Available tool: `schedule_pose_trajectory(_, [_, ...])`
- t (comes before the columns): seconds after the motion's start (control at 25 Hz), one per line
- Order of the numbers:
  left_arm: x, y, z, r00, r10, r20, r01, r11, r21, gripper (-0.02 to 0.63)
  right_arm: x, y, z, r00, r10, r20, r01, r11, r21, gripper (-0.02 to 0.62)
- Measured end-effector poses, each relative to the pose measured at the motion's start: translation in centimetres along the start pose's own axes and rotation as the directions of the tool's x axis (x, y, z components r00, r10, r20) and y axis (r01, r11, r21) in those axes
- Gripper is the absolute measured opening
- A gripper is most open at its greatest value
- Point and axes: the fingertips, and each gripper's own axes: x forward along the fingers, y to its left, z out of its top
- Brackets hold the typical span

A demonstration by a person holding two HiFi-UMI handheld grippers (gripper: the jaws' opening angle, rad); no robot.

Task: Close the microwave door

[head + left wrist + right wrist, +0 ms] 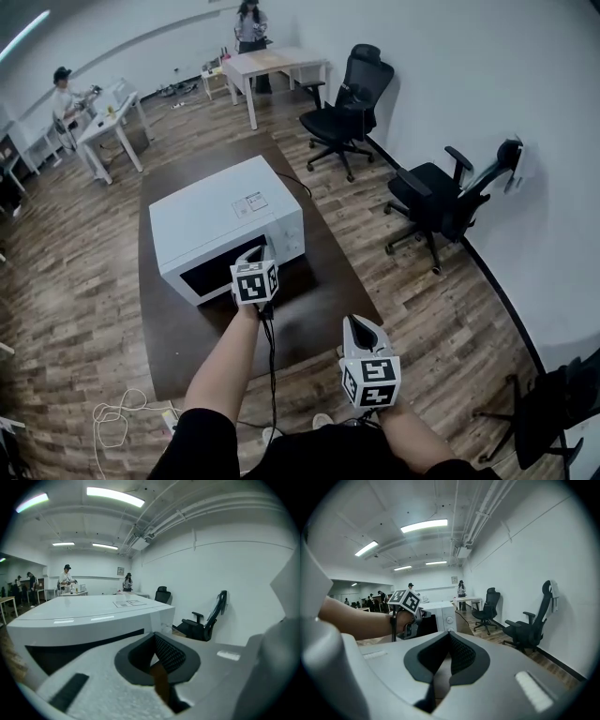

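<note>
The white microwave (225,220) sits on a dark brown table (319,291), and its dark-windowed door lies flush with the front. My left gripper (254,253) hovers just in front of that door near its right end, shut with nothing between its pads. In the left gripper view the microwave (93,616) fills the left half beyond the closed left gripper (157,663). My right gripper (362,324) hangs nearer to me over the table's right front corner, shut and empty. The right gripper view looks over the right gripper (446,660) at the left gripper (410,620) and the microwave's control panel (449,618).
Two black office chairs (352,103) (441,197) stand to the right by the white wall. White desks (272,64) (112,127) with people at them are at the back. White cables (117,412) lie on the wooden floor at the front left.
</note>
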Motion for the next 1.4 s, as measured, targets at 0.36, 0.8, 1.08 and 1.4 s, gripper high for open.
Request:
schedule_pose_trajectory(0.36, [-11.1, -1.3, -0.2, 0.997, -0.062, 0.056, 0.06, 0.998, 0.036, 0.011, 0.5, 6.3, 2.8, 0.995, 0.076, 0.07, -0.076, 0.997, -0.01, 0.009])
schedule_pose_trajectory(0.8, [-24.7, -1.4, -2.9, 0.993, -0.071, 0.097, 0.072, 0.997, -0.009, 0.011, -0.5, 14.5, 5.6, 0.967, 0.19, 0.168, -0.195, 0.981, 0.01, 0.008])
schedule_pose_trajectory(1.08, [-29.7, -1.1, -2.9, 0.988, -0.067, 0.141, 0.07, 0.997, -0.019, 0.011, -1.2, 18.7, 5.2, 0.958, 0.249, 0.143, -0.245, 0.968, -0.05, 0.006])
schedule_pose_trajectory(1.4, [-32.0, -0.2, -4.0, 0.988, -0.078, 0.134, 0.085, 0.995, -0.047, 0.011, -2.9, 21.5, 5.4, 0.948, 0.269, 0.171, -0.264, 0.963, -0.052, 0.006])
